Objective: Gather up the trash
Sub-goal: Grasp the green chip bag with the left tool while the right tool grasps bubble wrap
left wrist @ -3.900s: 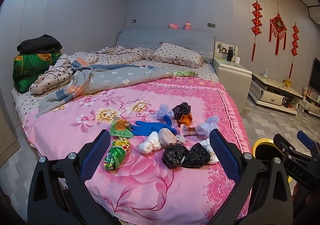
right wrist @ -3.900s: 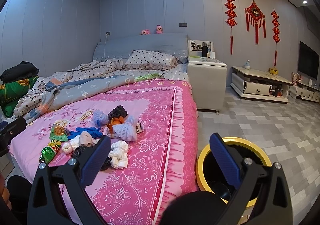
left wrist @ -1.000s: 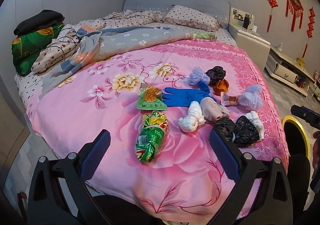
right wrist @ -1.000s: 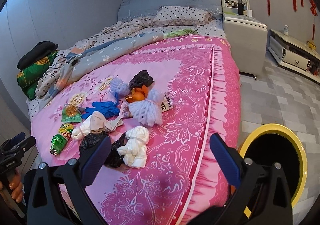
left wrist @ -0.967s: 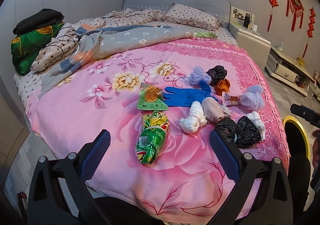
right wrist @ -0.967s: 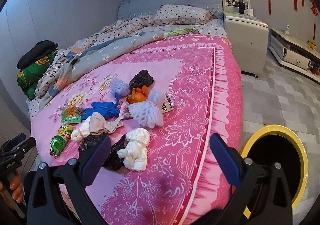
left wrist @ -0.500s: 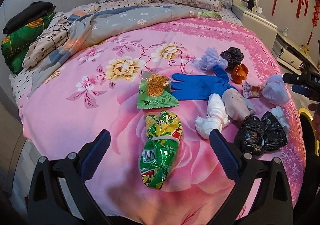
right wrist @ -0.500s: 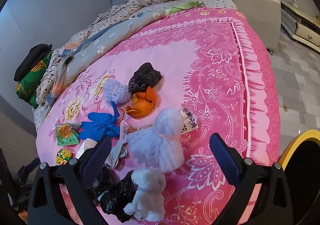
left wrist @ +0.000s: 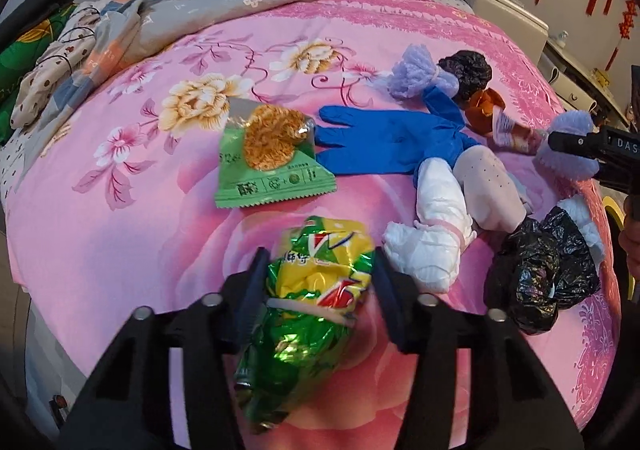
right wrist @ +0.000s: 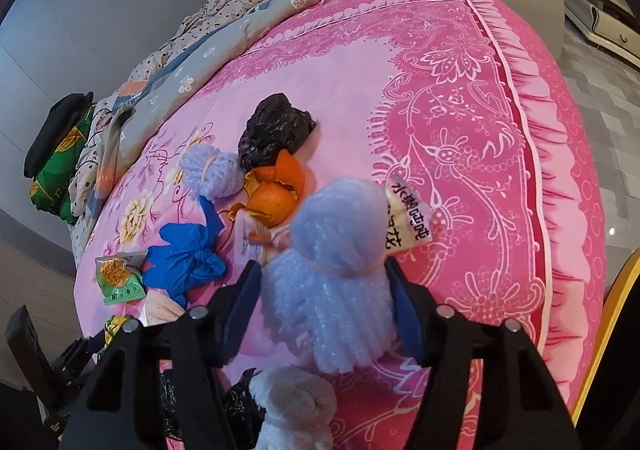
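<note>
Left gripper (left wrist: pixel 318 282) narrowed on a green-yellow snack bag (left wrist: pixel 308 314), pads touching both sides, at the near edge of the pink bedspread (left wrist: pixel 120 242). Just beyond: green noodle packet (left wrist: pixel 268 158), blue glove (left wrist: pixel 384 142), white wad (left wrist: pixel 432 238), black bag (left wrist: pixel 540 282). Right gripper (right wrist: pixel 324 298) narrowed around a lilac foam net (right wrist: pixel 332 270); orange peel (right wrist: pixel 276 194) just beyond it. Yellow bin rim (right wrist: pixel 608 326) at right.

The crinkled green-and-yellow foil snack bag (left wrist: pixel 316 290) is glossy; the pale lilac foam netting bundle (right wrist: pixel 332 274) looks soft, ribbed (faintly translucent); the pink floral cloth bedspread (left wrist: pixel 120 218) is matt.
</note>
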Tool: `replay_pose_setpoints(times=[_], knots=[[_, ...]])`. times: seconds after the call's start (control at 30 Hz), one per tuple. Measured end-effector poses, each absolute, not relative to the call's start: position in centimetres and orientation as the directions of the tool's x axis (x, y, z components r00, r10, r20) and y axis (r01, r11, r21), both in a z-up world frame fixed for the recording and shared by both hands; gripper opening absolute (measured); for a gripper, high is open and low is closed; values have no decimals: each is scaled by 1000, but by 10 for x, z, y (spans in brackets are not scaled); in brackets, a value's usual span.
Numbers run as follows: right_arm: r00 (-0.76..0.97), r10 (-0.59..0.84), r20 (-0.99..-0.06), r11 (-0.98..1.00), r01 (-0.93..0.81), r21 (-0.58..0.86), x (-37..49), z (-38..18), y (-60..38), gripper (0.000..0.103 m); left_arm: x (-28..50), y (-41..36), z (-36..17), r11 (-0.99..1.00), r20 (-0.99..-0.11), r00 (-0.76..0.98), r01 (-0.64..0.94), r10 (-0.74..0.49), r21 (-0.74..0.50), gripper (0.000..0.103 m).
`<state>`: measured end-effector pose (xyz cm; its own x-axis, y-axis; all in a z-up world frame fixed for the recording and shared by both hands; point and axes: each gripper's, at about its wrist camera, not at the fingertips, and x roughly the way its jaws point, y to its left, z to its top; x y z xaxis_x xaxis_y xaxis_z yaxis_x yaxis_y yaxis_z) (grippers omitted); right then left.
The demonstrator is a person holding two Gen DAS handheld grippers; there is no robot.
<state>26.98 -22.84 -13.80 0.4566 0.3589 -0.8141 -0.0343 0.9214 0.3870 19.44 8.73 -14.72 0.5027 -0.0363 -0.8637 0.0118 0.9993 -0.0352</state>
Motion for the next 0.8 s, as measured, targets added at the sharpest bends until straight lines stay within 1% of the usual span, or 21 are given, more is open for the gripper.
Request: replay_pose_setpoints(times=[0.03,0.07,0.17,0.3,0.47,0.57,0.7,0.8], knots=[[459,363,-811,920,-38,391,270,-138,-230,46,194,85,-148,999,-861,508,18,-33,-28,45],[459,370,-808,917,-43,396,269,-137,-230,43,193,83,-145,999,-851,524,28,-39,-29,45],[461,395,-794,907,-59,417,267,-137,-232,39,190,82,-141,998,-829,556,36,-63,-52,45],[499,432,-751,890,-103,444,258,-126,-232,39,187,88,-136,994,-813,574,24,-99,-105,45],[576,427,-697,897,-173,407,241,-102,-228,39,176,106,-120,982,-753,644,-15,-136,-190,45],[591,406,-697,908,-174,381,235,-96,-227,39,166,110,-109,981,-712,692,-31,-118,-192,45],[595,415,-688,902,-173,395,225,-85,-234,39,155,111,-99,984,-693,716,-51,-82,-169,44],[596,424,-682,898,-175,404,210,-73,-241,39,144,108,-91,981,-684,722,-35,-106,-189,44]])
